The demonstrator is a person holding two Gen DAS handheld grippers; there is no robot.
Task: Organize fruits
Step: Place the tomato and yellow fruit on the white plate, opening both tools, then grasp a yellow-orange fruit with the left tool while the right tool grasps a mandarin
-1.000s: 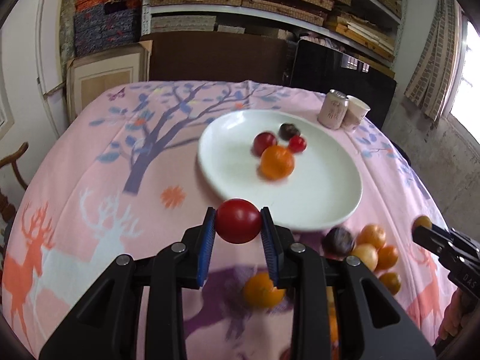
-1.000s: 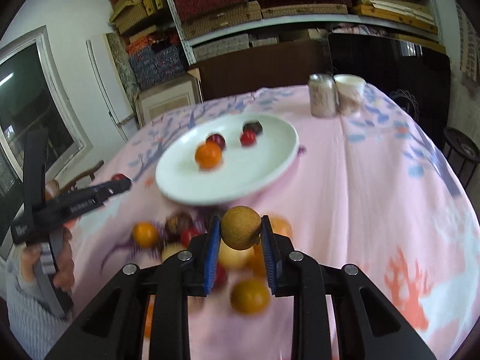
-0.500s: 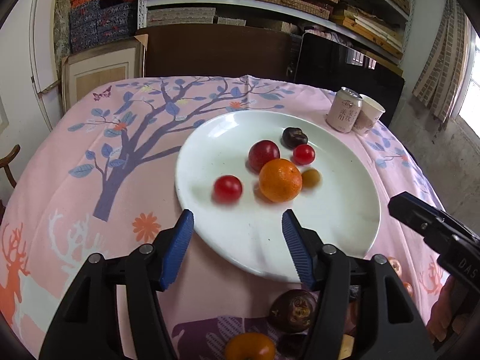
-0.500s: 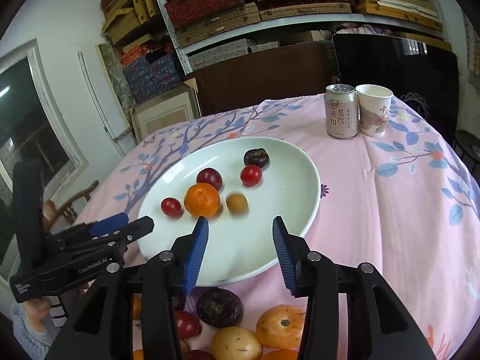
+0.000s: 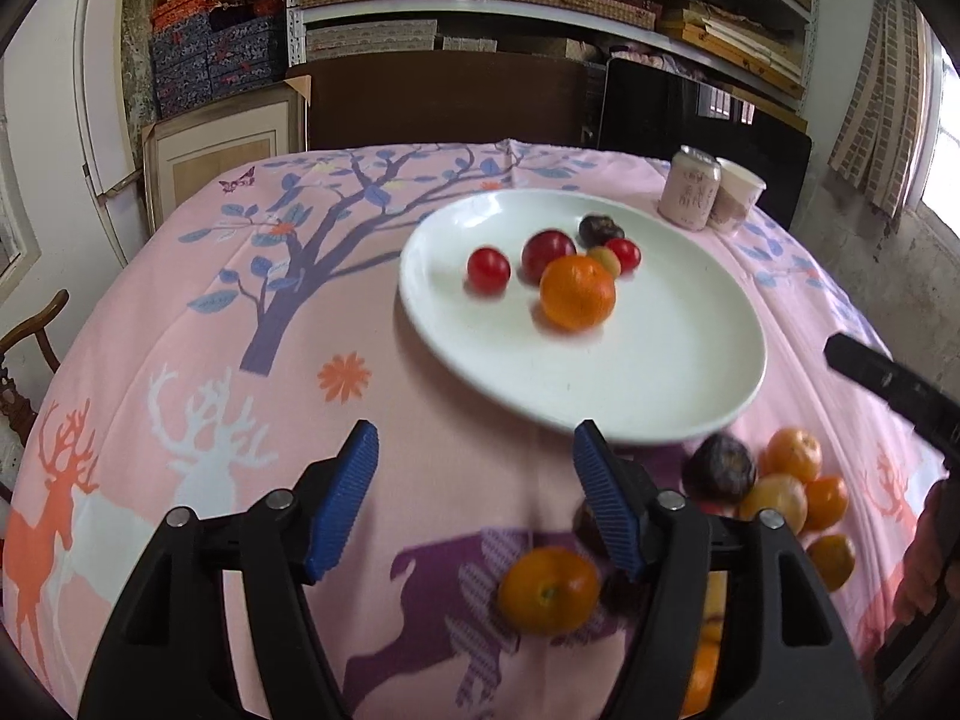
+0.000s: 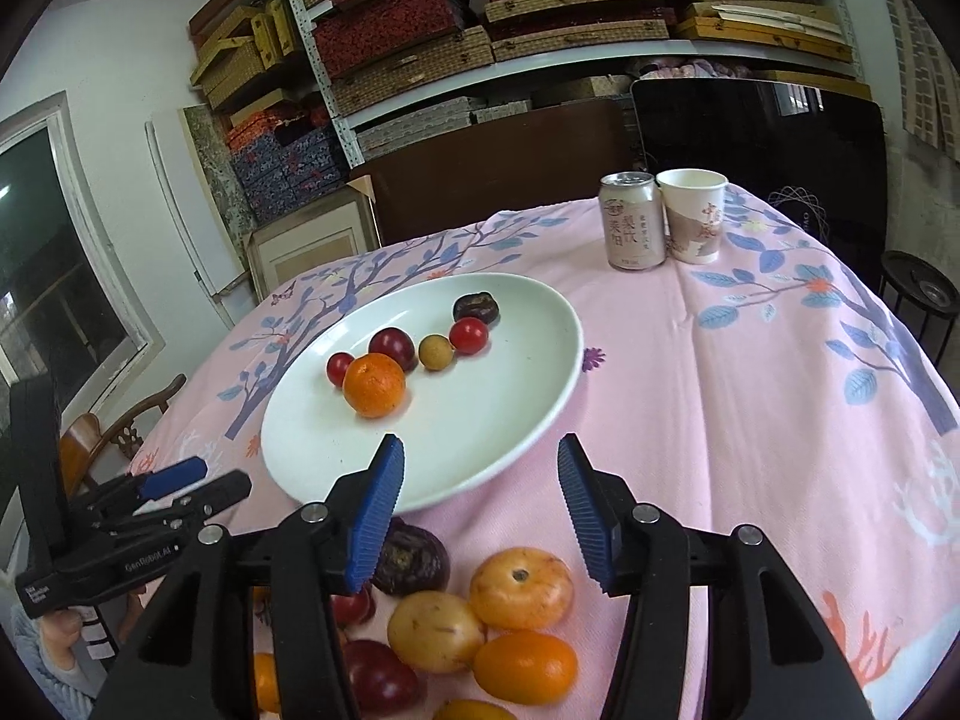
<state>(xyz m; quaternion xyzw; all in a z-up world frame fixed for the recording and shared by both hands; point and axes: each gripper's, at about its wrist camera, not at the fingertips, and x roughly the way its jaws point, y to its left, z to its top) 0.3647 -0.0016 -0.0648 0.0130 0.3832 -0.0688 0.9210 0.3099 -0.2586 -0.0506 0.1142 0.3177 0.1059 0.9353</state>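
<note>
Near edge of bench: loose heap of round fruits on pink printed cloth, orange, yellow and dark purple, touching one another. Right tongs directly above heap, jaws opening, nothing between them. Left tongs likewise opening and empty, just short of plate rim. Mid-bench: white round ceramic plate carrying six small fruits clustered together. Far edge: pink drink can beside paper cup. Judged light, smooth, prone to rolling, softer ones bruisable; best taken across widest girth, gently.
</note>
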